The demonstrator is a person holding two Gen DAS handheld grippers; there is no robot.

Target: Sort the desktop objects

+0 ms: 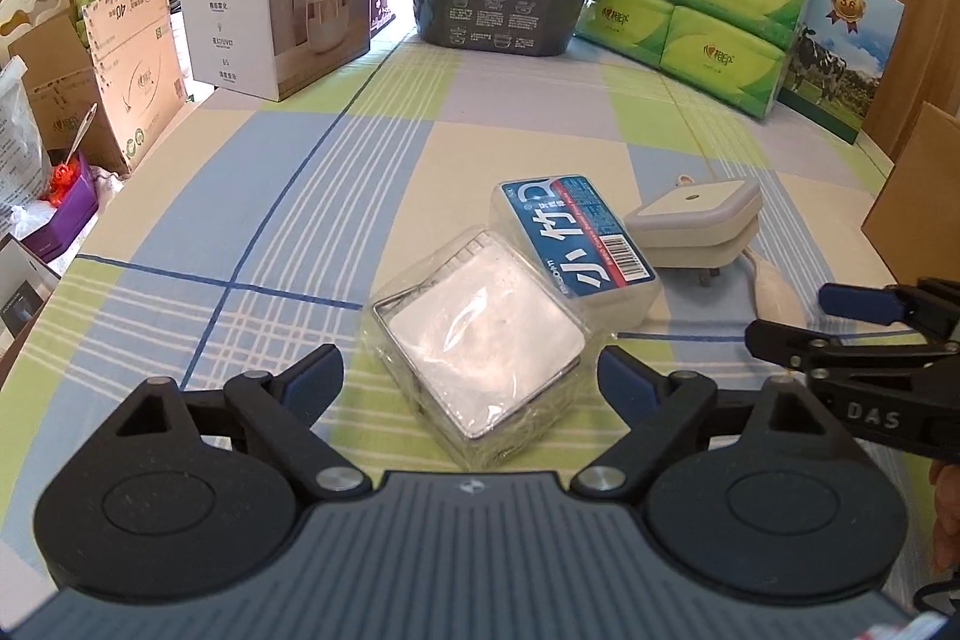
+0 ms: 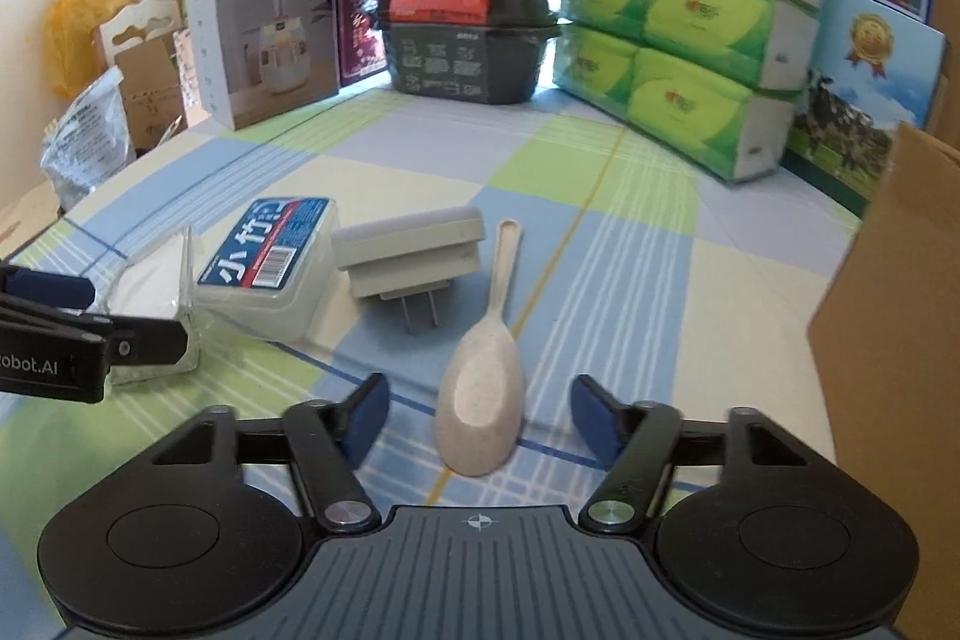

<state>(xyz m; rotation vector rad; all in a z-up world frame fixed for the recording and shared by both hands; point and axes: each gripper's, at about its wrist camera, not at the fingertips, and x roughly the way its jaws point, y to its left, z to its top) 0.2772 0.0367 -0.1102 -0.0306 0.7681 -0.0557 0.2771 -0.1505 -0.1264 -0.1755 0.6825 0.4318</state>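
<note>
On the checked tablecloth, the left gripper stands wide open, its blue pads on either side of a clear plastic-wrapped box with a white top, touching neither. Just beyond it lies a clear toothpick box with a blue label, then a cream plug-in night light with its prongs toward the camera. The right gripper, also wide open, flanks the bowl of a beige speckled rice spoon lying flat. Only the right wrist view shows the spoon whole; the left view shows merely a pale sliver of it.
</note>
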